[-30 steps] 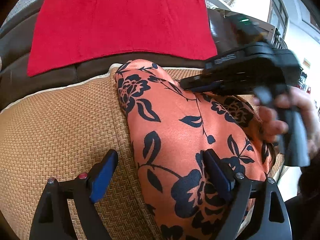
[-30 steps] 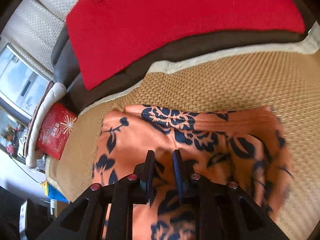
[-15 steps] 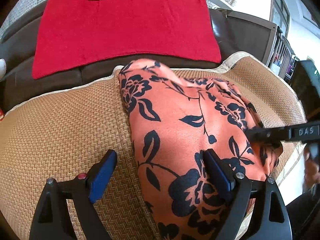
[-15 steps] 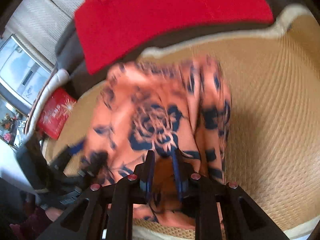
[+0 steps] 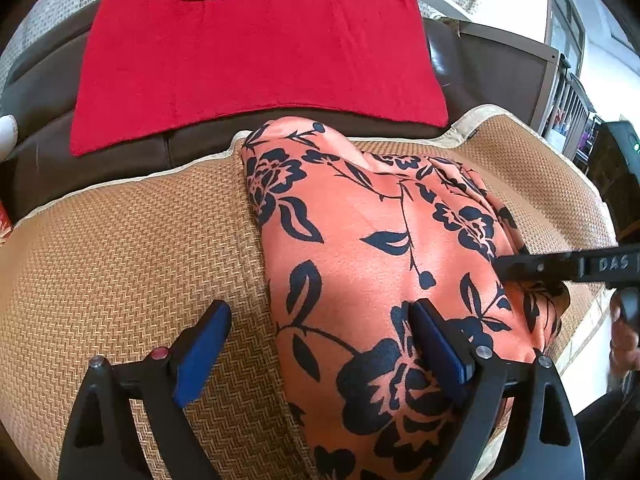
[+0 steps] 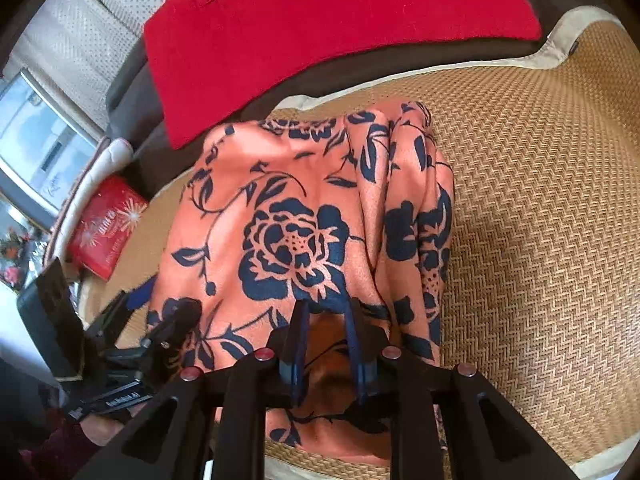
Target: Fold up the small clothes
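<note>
Floral garment (image 5: 384,248) on woven mat (image 5: 132,248), brown sofa (image 5: 52,120)

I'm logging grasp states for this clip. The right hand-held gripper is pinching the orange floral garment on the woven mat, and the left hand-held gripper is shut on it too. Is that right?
Not quite. The left hand-held gripper is open: the left wrist view shows its blue fingers spread wide, one over the woven mat, one over the orange floral garment. The right hand-held gripper does pinch the garment.
</note>
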`<state>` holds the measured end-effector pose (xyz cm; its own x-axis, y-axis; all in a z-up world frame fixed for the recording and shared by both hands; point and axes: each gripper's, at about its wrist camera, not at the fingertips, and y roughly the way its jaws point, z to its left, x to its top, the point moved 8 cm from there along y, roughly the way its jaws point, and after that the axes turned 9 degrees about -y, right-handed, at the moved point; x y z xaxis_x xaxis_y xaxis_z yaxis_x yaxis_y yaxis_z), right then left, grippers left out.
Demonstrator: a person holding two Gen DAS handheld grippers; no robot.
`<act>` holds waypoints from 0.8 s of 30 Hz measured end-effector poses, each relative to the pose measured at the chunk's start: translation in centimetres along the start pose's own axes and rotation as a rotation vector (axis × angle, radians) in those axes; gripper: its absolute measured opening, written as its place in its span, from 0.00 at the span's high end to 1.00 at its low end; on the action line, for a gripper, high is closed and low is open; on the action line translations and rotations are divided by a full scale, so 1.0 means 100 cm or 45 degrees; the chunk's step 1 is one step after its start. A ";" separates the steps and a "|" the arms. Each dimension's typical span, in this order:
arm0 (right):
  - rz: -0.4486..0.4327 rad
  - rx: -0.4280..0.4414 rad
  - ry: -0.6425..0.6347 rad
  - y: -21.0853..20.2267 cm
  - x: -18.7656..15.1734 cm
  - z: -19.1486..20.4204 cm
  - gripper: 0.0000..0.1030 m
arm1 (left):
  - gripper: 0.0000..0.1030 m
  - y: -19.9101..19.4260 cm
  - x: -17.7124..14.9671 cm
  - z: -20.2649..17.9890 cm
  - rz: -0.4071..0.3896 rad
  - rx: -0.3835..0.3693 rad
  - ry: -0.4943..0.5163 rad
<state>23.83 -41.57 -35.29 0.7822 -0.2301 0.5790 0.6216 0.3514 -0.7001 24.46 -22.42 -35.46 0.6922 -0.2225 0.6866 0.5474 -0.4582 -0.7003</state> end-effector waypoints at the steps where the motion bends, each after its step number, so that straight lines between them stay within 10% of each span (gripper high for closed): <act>1: -0.011 0.015 -0.004 -0.005 0.003 0.001 0.78 | 0.11 -0.001 0.002 0.001 0.009 -0.017 -0.006; 6: -0.126 0.153 0.164 -0.028 0.016 -0.022 0.70 | 0.11 -0.005 0.018 0.012 0.031 -0.165 -0.117; 9: -0.205 0.162 0.273 -0.040 0.021 -0.046 0.22 | 0.11 -0.003 0.024 0.020 0.055 -0.235 -0.200; 16: -0.254 0.285 0.433 -0.043 0.028 -0.078 0.21 | 0.11 0.005 0.029 0.024 0.148 -0.432 -0.395; 24: -0.127 0.385 0.467 -0.007 0.024 -0.079 0.21 | 0.11 0.021 0.020 -0.004 0.287 -0.527 -0.340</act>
<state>25.65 -49.58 -36.70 0.7167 -0.5617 0.4133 0.6965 0.5470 -0.4643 26.81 -24.15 -35.55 0.8960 -0.1524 0.4170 0.1779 -0.7373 -0.6517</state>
